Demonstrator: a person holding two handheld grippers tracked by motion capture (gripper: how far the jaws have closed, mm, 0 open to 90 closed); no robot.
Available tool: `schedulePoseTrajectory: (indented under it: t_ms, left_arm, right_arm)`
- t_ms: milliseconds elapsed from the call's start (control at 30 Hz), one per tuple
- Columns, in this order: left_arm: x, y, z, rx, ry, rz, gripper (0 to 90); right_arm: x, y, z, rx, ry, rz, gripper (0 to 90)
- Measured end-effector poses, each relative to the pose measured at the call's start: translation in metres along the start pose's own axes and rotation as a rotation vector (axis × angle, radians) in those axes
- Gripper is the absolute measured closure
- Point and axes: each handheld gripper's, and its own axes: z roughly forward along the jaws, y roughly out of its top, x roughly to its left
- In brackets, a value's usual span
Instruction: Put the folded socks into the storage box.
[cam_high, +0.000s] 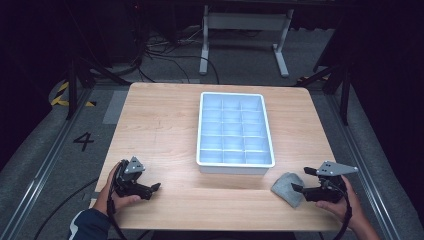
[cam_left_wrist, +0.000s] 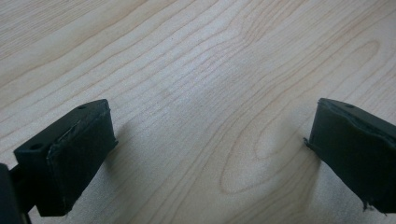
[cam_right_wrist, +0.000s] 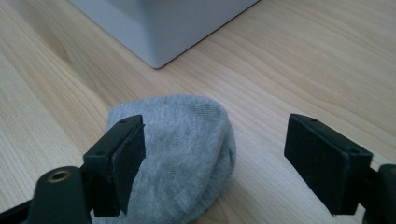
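Left tongs (cam_high: 150, 189) sit low over bare bench (cam_high: 165, 125), well off the near-left corner of the white divided tray (cam_high: 236, 162), jaws spread wide, nothing between them, just wood grain in the left gripper view. Tray compartments look empty from above. Grey sock (cam_right_wrist: 180, 149), looks balled or folded, lies on the bench just off the tray's near-right corner, near but not touching. Right tongs (cam_right_wrist: 224, 158) are wide open around it: one jaw over the sock's side, the other clear of it, not gripping. My read: knit fabric, light, soft, will squash and sag, not fragile, not slippery. Best bite is across the thick middle of the bundle, not a loose edge.
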Motion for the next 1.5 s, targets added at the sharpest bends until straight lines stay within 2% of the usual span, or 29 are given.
schedulePoseTrajectory:
  t_ms: [100,233,533,800,867,933,967,1000,1133,1300,1500]
  left_arm:
    - [0.0,0.0,0.0,0.001,-0.003,-0.003,0.5]
    - [0.0,0.0,0.0,0.001,-0.003,-0.003,0.5]
    - [0.0,0.0,0.0,0.0,0.0,0.0,0.5]
    - [0.0,0.0,0.0,0.0,0.0,0.0,0.5]
    - [0.0,0.0,0.0,0.0,0.0,0.0,0.5]
    - [0.0,0.0,0.0,0.0,0.001,0.001,0.5]
    - [0.0,0.0,0.0,0.0,0.0,0.003,0.5]
    - [0.0,0.0,0.0,0.0,0.0,0.003,0.5]
    - [0.0,0.0,0.0,-0.001,0.0,0.002,0.5]
    - [0.0,0.0,0.0,0.0,0.0,0.002,0.5]
    - [0.0,0.0,0.0,0.0,0.001,0.0,0.5]
  right_arm:
    - [-0.001,-0.002,0.01,0.035,0.001,-0.005,20.5]
    - [-0.003,-0.004,0.013,0.038,0.002,0.007,19.3]
    - [-0.006,-0.008,0.023,0.072,0.041,0.036,15.3]
    - [0.0,-0.006,0.029,0.132,0.085,0.003,15.3]
    - [0.001,-0.004,0.029,0.141,0.086,-0.004,17.7]
    - [0.003,-0.003,0.028,0.139,0.112,-0.02,28.0]
    - [0.007,-0.002,0.026,0.133,0.146,-0.037,44.4]
    - [0.009,-0.002,0.025,0.133,0.165,-0.043,46.4]
    - [0.011,0.0,0.026,0.142,0.17,-0.047,51.0]
    - [0.012,0.0,0.025,0.143,0.207,-0.053,65.0]
    - [0.015,-0.001,0.023,0.121,0.2,-0.097,70.9]
